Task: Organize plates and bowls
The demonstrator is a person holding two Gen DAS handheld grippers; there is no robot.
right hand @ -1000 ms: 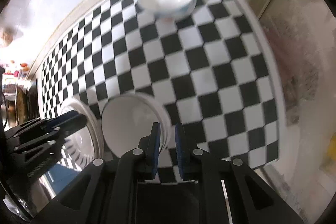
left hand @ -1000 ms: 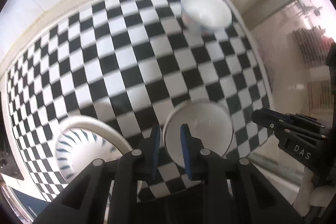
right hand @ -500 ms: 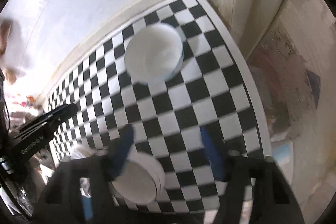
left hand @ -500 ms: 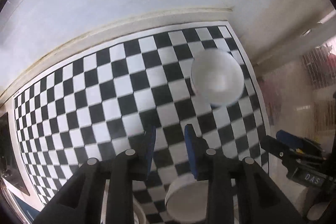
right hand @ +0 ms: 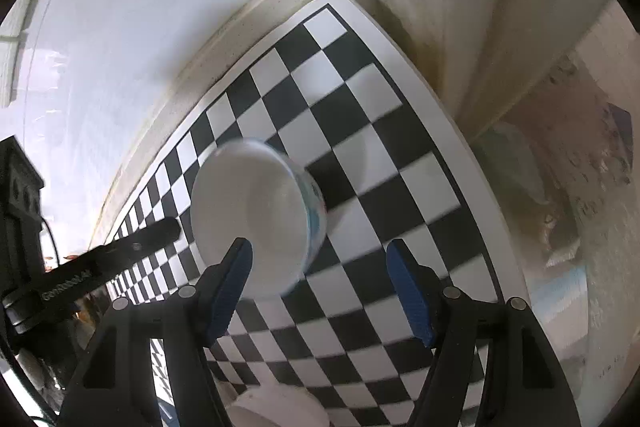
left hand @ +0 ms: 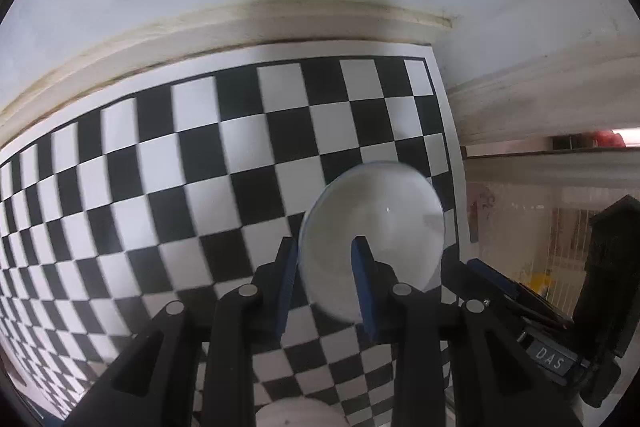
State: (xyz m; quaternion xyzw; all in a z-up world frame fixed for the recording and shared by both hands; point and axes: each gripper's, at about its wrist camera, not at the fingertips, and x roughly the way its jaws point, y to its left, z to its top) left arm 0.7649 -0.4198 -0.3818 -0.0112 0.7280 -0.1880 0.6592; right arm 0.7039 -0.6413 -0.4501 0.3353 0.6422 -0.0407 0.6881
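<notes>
A white bowl (left hand: 384, 223) with a blue pattern on its outside stands on the checkered mat near the far right corner. My left gripper (left hand: 325, 281) is open a little and straddles the bowl's near left rim, one finger outside and one over the inside. In the right wrist view the same bowl (right hand: 256, 215) lies ahead and to the left. My right gripper (right hand: 326, 285) is wide open and empty, its left fingertip at the bowl's near rim. A second white dish (right hand: 276, 407) shows below the fingers at the bottom edge.
The black-and-white checkered mat (left hand: 200, 167) ends at a white wall and skirting board (left hand: 280, 23) behind. Its right edge (right hand: 452, 131) runs along a door frame. The left gripper's body (right hand: 100, 267) crosses the right wrist view at left.
Both grippers moved forward from the near white dish and striped plate to the far bowl. The right gripper opened wide. The left gripper's fingers now straddle the bowl's rim.
</notes>
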